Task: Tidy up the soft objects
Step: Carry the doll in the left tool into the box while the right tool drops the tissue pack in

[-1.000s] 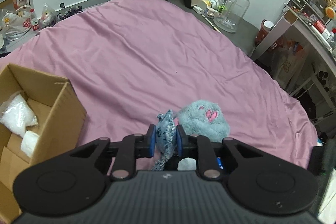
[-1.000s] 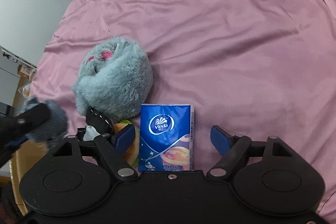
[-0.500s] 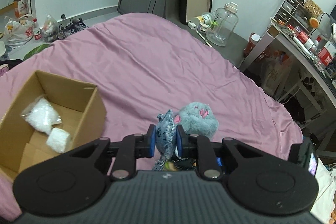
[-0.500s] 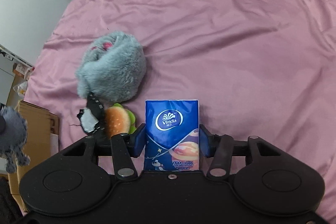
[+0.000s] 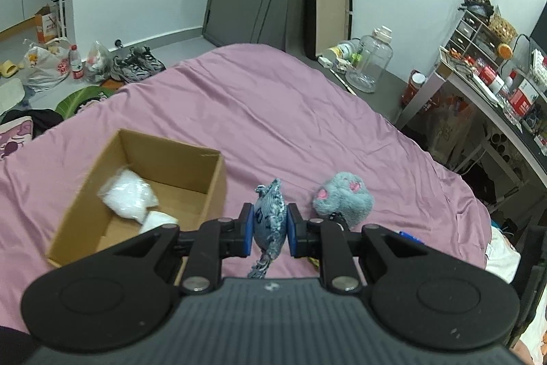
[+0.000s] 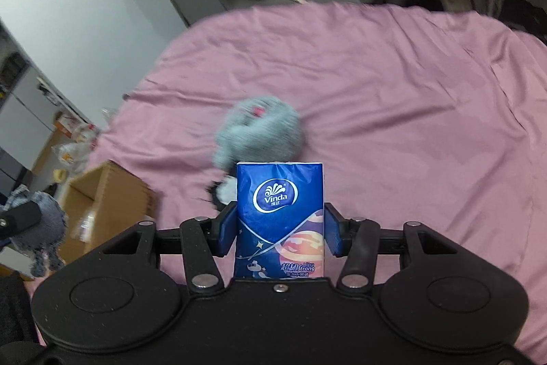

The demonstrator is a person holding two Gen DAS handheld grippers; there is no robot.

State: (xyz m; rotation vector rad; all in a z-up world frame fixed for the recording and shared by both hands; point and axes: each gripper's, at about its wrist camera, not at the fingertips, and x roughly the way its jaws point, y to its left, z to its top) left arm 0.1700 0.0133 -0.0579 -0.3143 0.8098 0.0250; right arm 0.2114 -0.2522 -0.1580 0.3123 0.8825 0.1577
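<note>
My left gripper [image 5: 270, 230] is shut on a small blue-grey fringed fabric pouch [image 5: 270, 216], held in the air above the pink bed to the right of an open cardboard box [image 5: 191, 156]. In that box lie a white plastic bag [image 5: 128, 197] and a white wad [image 5: 157, 220]. My right gripper [image 6: 279, 230] is shut on a blue Vinda tissue pack [image 6: 279, 221], lifted off the bed. A fluffy grey plush with pink paws [image 5: 343, 202] [image 6: 259, 134] rests on the bedcover. In the right wrist view the pouch [image 6: 41, 228] and the box [image 6: 106, 204] show at the left.
The pink bedcover [image 5: 273, 112] spreads wide behind the plush. A small black-and-white item [image 6: 222, 194] lies beside the plush. On the floor beyond the bed stand a clear jar [image 5: 371, 64], bags and shoes [image 5: 136, 69]. A cluttered desk [image 5: 485, 91] runs along the right.
Both grippers have risen off the bed. The right one closed on the tissue pack and lifted it. The left one carried the pouch up, and the box now shows fully.
</note>
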